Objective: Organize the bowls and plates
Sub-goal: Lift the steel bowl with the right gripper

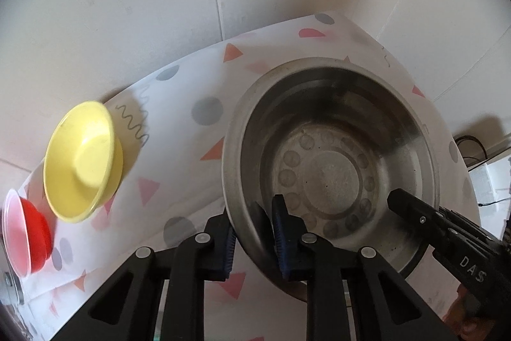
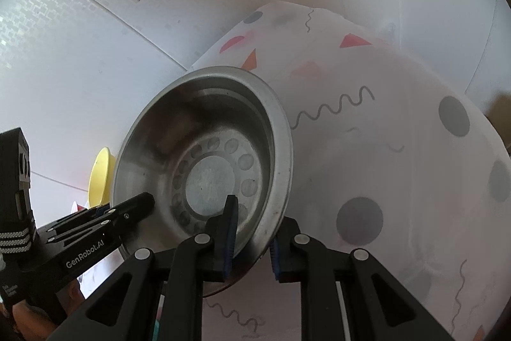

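From your left wrist camera, the steel bowl sits mouth-up on the patterned surface, close to its far corner, where the white wall rises just behind. The bowl is round, so no long axis shows; its flat, dimpled floor faces you. Your left claw has its two blue-padded fingers set either side of the bowl's near-left rim, one outside the wall and one inside, and it looks closed on that rim. To the left the cloth lies bare up to the yellow bowl, which stands well apart near the surface's left edge, with the red bowl just beyond it at the frame's edge. Your right claw reaches in from the lower right, its dark tip over the bowl's right side.

From your right wrist camera, the steel bowl is tilted toward the lens, mouth facing you. Your right claw straddles its near-right rim, one finger inside and one outside, apparently gripping it. Right of the bowl the patterned surface stretches open to its edge. Your left claw comes in low from the left onto the opposite rim, with the yellow bowl peeking out behind.
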Motion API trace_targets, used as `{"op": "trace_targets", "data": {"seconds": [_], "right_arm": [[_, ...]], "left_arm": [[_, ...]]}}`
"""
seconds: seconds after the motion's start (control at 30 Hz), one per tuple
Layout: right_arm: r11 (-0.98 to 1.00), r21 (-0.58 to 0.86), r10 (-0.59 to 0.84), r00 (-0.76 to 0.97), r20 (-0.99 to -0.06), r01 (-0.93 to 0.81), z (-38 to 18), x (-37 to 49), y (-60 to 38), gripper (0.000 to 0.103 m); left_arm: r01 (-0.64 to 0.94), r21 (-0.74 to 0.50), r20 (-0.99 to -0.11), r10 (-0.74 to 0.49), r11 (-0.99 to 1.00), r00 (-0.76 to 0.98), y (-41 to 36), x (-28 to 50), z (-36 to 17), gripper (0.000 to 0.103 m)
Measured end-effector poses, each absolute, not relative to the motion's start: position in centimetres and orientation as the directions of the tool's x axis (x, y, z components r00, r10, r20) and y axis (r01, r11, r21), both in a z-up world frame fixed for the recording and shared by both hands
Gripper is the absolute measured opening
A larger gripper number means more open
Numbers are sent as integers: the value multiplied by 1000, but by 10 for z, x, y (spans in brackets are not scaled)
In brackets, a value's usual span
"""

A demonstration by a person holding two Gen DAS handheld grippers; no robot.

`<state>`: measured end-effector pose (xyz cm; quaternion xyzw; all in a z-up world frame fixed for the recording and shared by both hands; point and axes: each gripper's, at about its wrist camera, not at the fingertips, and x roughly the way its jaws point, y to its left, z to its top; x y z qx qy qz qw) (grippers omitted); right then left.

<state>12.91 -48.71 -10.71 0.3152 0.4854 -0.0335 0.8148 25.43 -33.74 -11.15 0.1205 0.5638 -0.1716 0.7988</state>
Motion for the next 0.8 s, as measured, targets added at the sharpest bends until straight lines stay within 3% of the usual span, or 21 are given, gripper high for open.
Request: {"op": "trace_targets", "data": {"seconds": [0.8], "right_arm": [[795,500,283,519,-807,344,-121,159,-490,19]], "left_arm": [[360,21,-951,-92,933,294,-307,238,-122,24]]}}
